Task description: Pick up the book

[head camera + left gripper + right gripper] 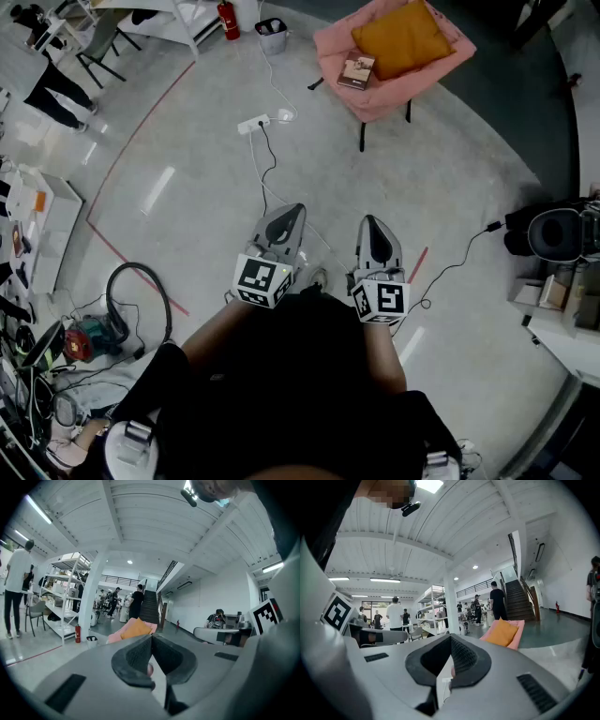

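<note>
The book (356, 72) lies flat on the left side of a pink chair (375, 89), beside an orange cushion (401, 39), far ahead of me across the floor. My left gripper (290, 212) and right gripper (372, 223) are held side by side in front of my body, pointing toward the chair, well short of it. Both are shut with nothing between the jaws. The left gripper view shows its closed pads (140, 656) below the chair (115, 637) and cushion (136, 628). The right gripper view shows its closed pads (461, 657) and the cushion (502, 632). The book is not visible in either gripper view.
A white power strip (254, 123) with cables lies on the floor between me and the chair. A red line (141, 131) crosses the floor at left. Tools and a coiled hose (139, 291) lie at lower left. Shelving (65, 599), a staircase (151, 606) and several people stand beyond.
</note>
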`<state>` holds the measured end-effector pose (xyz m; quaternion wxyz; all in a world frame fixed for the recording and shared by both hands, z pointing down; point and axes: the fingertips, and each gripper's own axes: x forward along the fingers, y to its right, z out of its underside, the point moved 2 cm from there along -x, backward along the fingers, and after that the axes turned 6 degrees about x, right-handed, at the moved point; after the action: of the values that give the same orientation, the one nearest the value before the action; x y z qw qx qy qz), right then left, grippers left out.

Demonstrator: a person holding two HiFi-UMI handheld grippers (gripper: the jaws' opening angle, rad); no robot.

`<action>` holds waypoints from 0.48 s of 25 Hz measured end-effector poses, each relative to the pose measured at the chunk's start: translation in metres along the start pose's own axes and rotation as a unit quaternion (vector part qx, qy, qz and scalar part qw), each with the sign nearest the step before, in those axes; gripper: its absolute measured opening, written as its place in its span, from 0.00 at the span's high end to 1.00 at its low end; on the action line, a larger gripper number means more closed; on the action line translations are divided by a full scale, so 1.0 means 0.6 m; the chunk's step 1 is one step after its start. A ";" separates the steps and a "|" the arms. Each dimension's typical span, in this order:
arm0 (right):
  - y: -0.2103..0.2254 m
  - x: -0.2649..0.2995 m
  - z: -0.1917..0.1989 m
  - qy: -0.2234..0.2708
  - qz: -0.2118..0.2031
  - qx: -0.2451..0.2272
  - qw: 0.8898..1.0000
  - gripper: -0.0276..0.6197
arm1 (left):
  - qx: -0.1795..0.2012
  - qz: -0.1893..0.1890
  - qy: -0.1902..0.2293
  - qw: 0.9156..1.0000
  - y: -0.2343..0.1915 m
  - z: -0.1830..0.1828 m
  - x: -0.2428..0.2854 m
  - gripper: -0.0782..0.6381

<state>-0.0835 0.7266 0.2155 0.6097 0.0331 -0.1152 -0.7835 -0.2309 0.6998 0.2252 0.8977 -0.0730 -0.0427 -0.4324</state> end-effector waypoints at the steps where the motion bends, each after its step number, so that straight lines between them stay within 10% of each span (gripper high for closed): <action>1: 0.002 0.000 -0.002 0.000 0.000 -0.001 1.000 0.95 | -0.001 0.000 0.001 1.000 0.001 -0.001 0.002 0.88; 12: 0.036 -0.001 0.000 -0.002 -0.011 -0.004 1.000 0.95 | -0.002 -0.010 0.001 1.000 0.025 0.005 0.032 0.88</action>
<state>-0.0632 0.7222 0.2202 0.6008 0.0304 -0.1131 -0.7908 -0.2074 0.6951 0.2296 0.8932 -0.0744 -0.0414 -0.4415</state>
